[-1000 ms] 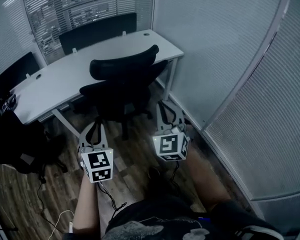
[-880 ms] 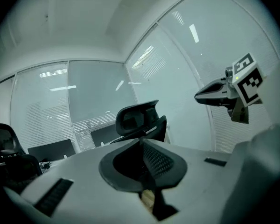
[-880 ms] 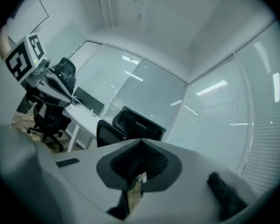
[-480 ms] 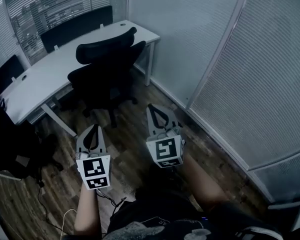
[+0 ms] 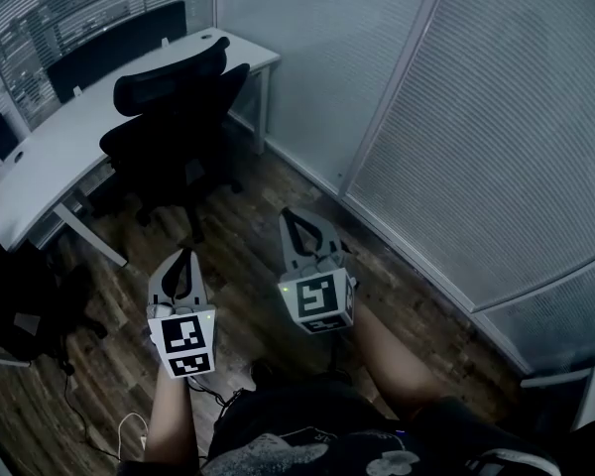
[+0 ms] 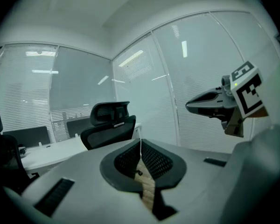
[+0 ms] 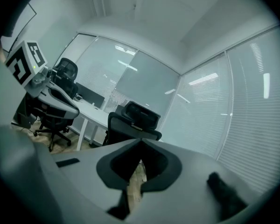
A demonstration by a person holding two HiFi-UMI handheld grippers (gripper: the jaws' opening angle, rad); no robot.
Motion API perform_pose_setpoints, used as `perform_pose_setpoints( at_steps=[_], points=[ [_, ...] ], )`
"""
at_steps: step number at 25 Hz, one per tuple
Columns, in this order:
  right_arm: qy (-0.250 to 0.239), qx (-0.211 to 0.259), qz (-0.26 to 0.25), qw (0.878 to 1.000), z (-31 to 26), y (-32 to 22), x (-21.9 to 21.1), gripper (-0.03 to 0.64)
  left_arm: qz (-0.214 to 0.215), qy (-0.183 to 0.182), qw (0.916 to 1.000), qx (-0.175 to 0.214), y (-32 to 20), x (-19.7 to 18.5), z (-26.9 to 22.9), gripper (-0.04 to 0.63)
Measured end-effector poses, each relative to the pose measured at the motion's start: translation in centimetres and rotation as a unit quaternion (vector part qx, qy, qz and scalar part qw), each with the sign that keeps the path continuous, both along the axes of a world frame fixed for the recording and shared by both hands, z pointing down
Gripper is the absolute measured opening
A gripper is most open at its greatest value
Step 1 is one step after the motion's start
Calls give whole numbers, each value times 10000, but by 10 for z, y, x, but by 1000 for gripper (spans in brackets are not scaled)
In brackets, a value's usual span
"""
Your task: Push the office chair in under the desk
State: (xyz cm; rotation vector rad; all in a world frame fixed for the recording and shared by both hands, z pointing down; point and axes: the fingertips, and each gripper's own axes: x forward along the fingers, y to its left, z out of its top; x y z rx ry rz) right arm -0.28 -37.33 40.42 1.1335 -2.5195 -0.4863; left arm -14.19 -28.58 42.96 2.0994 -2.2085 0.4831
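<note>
In front of the desk (image 5: 50,167), on its near side towards the end by the glass wall, stands the office chair (image 5: 174,117), its back turned to me and its seat facing the desktop. From here I cannot quite tell whether the front of the seat is already under the desk's edge; I would guess it is only just there, with most of the chair out on the wooden floor.

The chair is black all over, with a curved headrest above a broad backrest that looks like mesh in a stiffer frame, and a spread base below that is lost in shadow.

I judge it fairly heavy for my claws but easy to move, since a chair of this kind should roll on a hard floor. The trouble will be that it swivels and its back may tilt, so a push off to one side would turn it instead of sending it towards the desk. The mesh would give, so I would press on the firm upper frame of the backrest, one claw on each side of the middle, and push level.

My left gripper (image 5: 184,258) has its jaws pressed together on nothing, and my right gripper (image 5: 302,221) is likewise closed and empty. Both hang well short of the desk, pointing towards it, touching nothing.
</note>
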Motion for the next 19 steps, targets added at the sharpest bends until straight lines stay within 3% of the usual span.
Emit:
perform_pose_setpoints(
  at_steps=[9,19],
  points=[
    [-307,-289,-89,9991,2,38,47,23,34,-37,10000,-84,27,51,1,20],
    [-402,-270,-222,9986,-2,93,90,23,8,-63,9999,-97,86,106,-5,20]
  ],
)
